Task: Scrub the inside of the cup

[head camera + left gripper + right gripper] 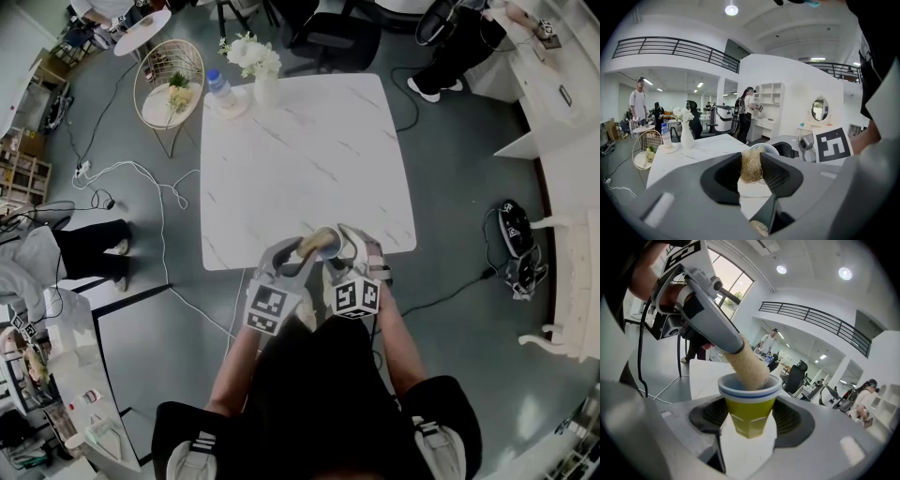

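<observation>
Currently the yellow cup point(749, 411) is clamped between the jaws of the right gripper point(750, 420), held above the near edge of the white table point(309, 159). A tan scrubber point(746, 363), pinched in the left gripper point(751, 165), reaches down into the cup's mouth.

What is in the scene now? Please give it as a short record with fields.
left tool: shut on a fibrous scrubber
right tool: shut on a yellow cup with a white rim
scrubber: its end is inside the cup
place: both tools are at the near edge of the white table
far left corner of table: vase of flowers, bottle
</observation>
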### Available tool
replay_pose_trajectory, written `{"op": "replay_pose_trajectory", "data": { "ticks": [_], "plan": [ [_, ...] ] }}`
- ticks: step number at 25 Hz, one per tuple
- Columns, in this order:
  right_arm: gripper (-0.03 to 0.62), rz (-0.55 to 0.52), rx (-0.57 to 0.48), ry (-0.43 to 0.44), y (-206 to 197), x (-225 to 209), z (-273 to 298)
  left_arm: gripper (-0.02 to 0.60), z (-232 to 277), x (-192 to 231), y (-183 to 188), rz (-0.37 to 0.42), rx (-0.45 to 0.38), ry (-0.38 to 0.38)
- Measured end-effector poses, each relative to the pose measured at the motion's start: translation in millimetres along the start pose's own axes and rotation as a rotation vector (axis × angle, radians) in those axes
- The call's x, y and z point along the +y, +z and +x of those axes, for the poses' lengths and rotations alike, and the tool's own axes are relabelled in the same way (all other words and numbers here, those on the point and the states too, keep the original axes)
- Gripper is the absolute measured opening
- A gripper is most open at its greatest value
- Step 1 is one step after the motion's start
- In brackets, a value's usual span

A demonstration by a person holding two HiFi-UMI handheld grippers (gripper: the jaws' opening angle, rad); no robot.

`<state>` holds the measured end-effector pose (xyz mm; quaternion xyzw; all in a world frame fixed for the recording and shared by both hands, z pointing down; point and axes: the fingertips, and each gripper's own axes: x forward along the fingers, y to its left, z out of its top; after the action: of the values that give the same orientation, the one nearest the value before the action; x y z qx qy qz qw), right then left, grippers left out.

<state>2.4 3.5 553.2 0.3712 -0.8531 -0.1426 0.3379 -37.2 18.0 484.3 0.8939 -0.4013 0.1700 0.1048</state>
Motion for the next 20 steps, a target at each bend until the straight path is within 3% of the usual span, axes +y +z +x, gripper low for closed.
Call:
{"op": "replay_pose_trajectory", "data": {
  "ticks": [13, 20],
  "plan": [
    [0.291, 0.188, -0.039, -0.050, -2, -36, -4, 0.130, -13, 25, 29, -0.014, -0.168, 0.110],
    [0.291, 0.358, -0.111, -0.043, 8, -51, -2, 0.130, -12, 40, 25, -0.041, -0.181, 0.148]
  ]
}}
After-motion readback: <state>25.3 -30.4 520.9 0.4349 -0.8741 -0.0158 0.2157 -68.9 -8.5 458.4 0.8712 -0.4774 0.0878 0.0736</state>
